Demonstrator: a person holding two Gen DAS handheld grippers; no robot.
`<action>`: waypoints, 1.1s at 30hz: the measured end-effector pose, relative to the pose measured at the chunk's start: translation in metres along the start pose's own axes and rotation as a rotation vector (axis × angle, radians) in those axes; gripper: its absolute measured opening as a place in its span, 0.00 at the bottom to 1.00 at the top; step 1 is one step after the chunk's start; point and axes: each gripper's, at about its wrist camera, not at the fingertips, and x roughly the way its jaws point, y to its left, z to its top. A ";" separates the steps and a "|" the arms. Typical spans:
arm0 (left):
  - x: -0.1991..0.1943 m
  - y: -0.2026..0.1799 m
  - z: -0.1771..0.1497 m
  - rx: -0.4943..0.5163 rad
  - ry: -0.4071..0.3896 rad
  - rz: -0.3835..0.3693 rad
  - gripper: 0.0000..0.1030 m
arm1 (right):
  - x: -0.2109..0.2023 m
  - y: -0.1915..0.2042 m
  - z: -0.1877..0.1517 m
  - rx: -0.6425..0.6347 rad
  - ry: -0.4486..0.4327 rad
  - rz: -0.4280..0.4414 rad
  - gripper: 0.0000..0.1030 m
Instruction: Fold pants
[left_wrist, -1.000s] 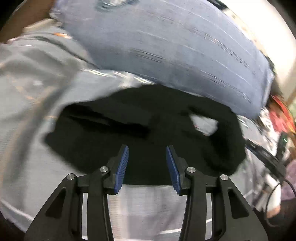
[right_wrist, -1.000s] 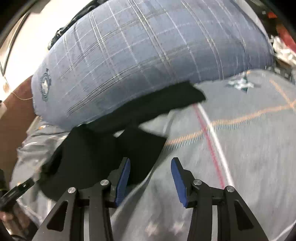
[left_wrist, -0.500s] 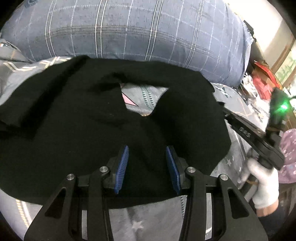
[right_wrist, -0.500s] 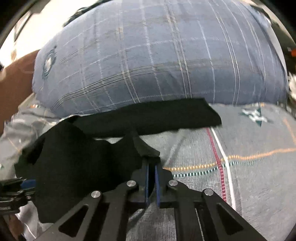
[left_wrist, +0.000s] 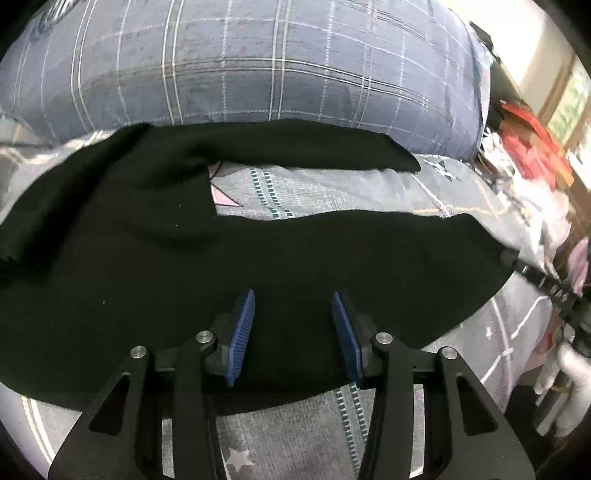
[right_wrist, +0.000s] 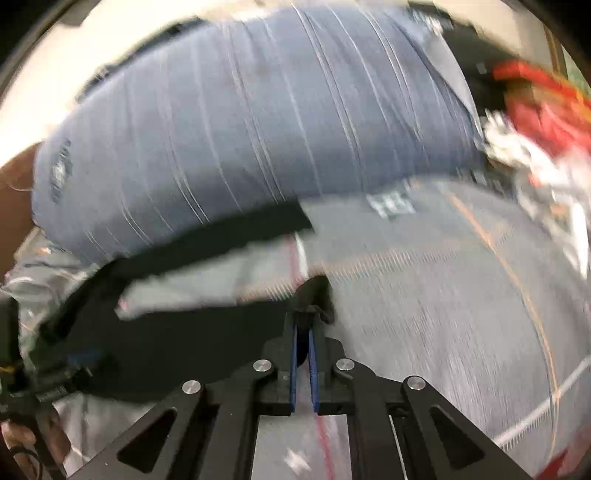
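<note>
Two grippers on my feeds, doing different things. The left gripper (left_wrist: 293, 332) has its blue pads (left_wrist: 242, 334) spread wide, nothing between them, sitting over the near edge of the pants (left_wrist: 147, 266). In that view the pants are a big black spread across the middle of the frame, lying on the grey sheet (left_wrist: 303, 439), with two legs running to the right and a strip of sheet showing between them. The plaid pillow (left_wrist: 258, 62) fills the top of the frame, right behind the far leg.

The right gripper (right_wrist: 303, 332) is pinched tight on a bit of pants (right_wrist: 314, 295) fabric, center frame. That view is badly motion-blurred. The rest of the pants trails off to the lower left, pillow (right_wrist: 258, 129) up top, sheet (right_wrist: 443, 295) on the right.
</note>
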 end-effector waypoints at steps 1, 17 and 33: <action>0.000 -0.002 -0.001 0.009 -0.005 0.007 0.43 | 0.007 -0.005 -0.006 0.009 0.042 -0.010 0.04; -0.055 0.070 -0.018 -0.123 -0.056 0.089 0.43 | 0.001 0.047 0.012 0.029 0.041 0.295 0.28; -0.058 0.132 -0.027 -0.246 -0.066 0.162 0.43 | 0.069 0.152 -0.020 -0.104 0.186 0.420 0.38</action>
